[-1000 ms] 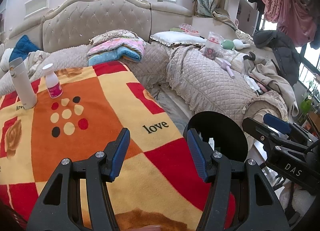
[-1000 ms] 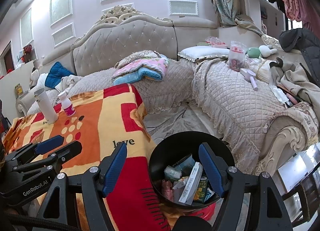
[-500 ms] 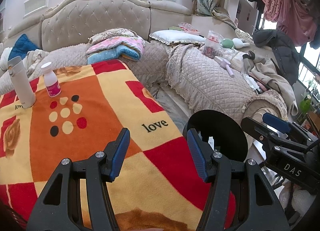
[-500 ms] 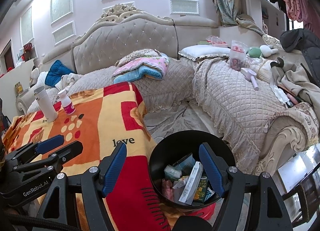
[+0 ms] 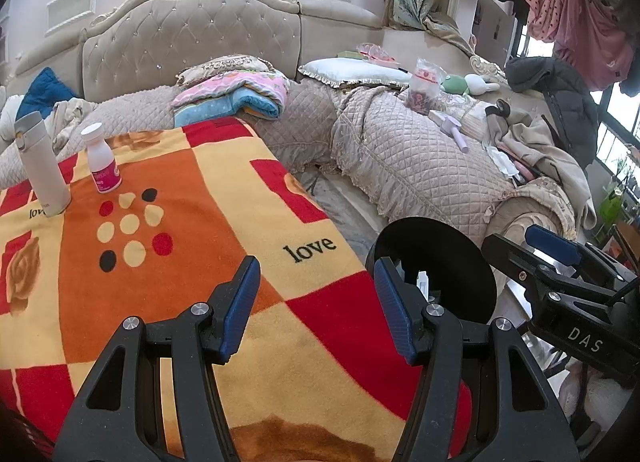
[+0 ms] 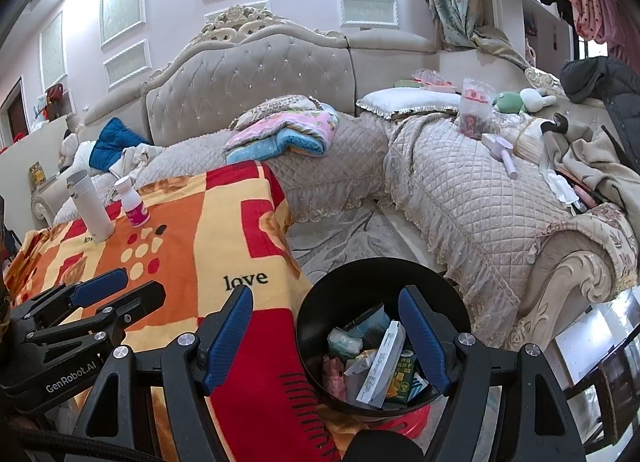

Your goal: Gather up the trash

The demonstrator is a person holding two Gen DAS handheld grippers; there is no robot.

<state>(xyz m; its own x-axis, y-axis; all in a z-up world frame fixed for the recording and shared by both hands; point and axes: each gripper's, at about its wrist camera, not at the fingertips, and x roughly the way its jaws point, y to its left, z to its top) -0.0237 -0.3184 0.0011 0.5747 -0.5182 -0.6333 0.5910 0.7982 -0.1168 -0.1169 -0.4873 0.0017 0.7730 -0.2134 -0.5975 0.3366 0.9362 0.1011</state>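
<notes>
Nothing has moved: both tongs (image 5: 316, 302) (image 6: 326, 336) gape empty near the round black bin (image 6: 340, 302).

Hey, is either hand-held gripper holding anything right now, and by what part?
Nothing is held. The left hand-held gripper and right hand-held gripper are both open and empty.

The left gripper (image 5: 316, 304) hangs over the blanket (image 5: 224, 197) near its front edge, jaws spread wide with nothing between them. A flask (image 5: 40, 165) and a small bottle (image 5: 102, 159) stand upright, just apart, near the blanket's far left corner. The black bin (image 5: 444, 258) sits beside the blanket's right edge. The right gripper (image 5: 560, 282) shows at far right.
</notes>
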